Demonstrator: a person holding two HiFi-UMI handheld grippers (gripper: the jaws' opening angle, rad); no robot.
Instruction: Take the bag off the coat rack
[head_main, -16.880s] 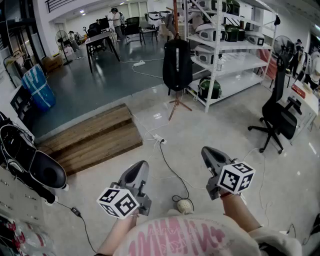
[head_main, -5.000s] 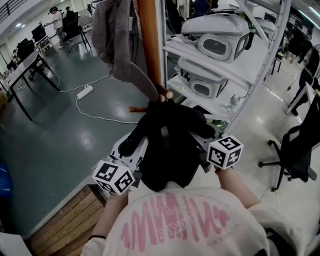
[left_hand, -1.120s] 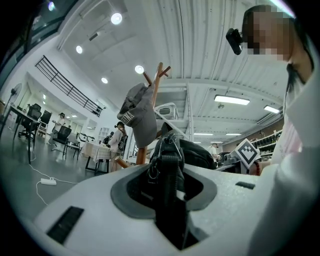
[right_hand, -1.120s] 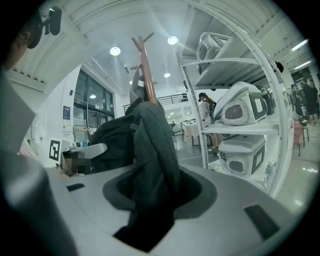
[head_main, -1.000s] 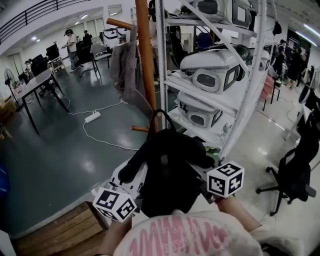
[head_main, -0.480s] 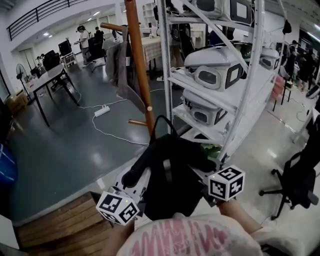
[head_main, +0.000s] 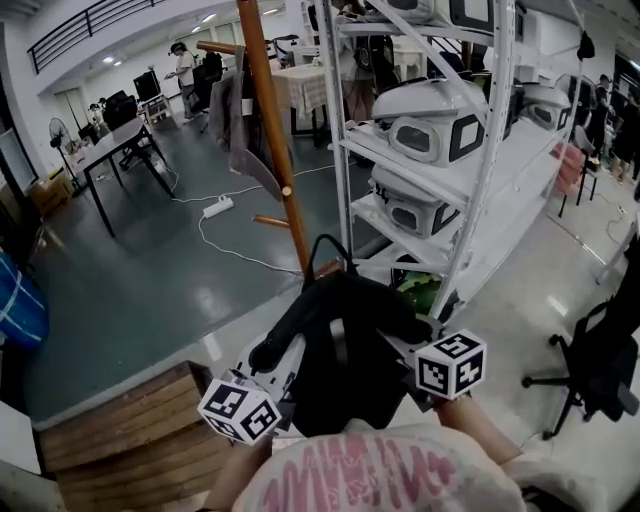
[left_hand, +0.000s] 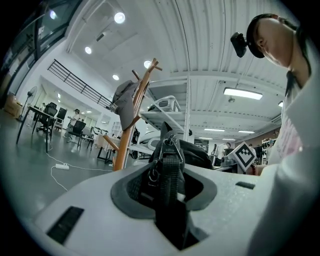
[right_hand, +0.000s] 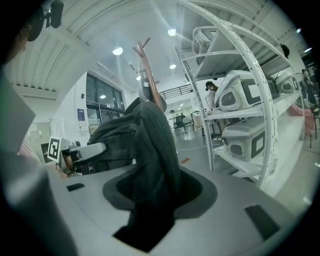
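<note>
A black backpack (head_main: 340, 350) hangs in the air between my two grippers, apart from the wooden coat rack (head_main: 268, 140), with its top loop free of the pegs. My left gripper (head_main: 272, 362) is shut on a webbing strap with metal rings (left_hand: 170, 176). My right gripper (head_main: 402, 345) is shut on a padded shoulder strap (right_hand: 159, 145). The left gripper view shows the coat rack (left_hand: 131, 125) further off behind the bag, and so does the right gripper view (right_hand: 151, 82). A grey garment (head_main: 236, 118) still hangs on the rack.
A white shelf unit (head_main: 478, 140) loaded with white appliances stands close on the right. Below left lies a wooden platform (head_main: 120, 425). A black office chair (head_main: 600, 365) stands far right. A power strip (head_main: 218, 207) with cable lies on the dark floor, with a table (head_main: 105, 150) and people beyond.
Both grippers and the backpack have drawn back from the coat rack and sunk a little. The rack now sits further off at upper left, and more of the wooden platform shows.
</note>
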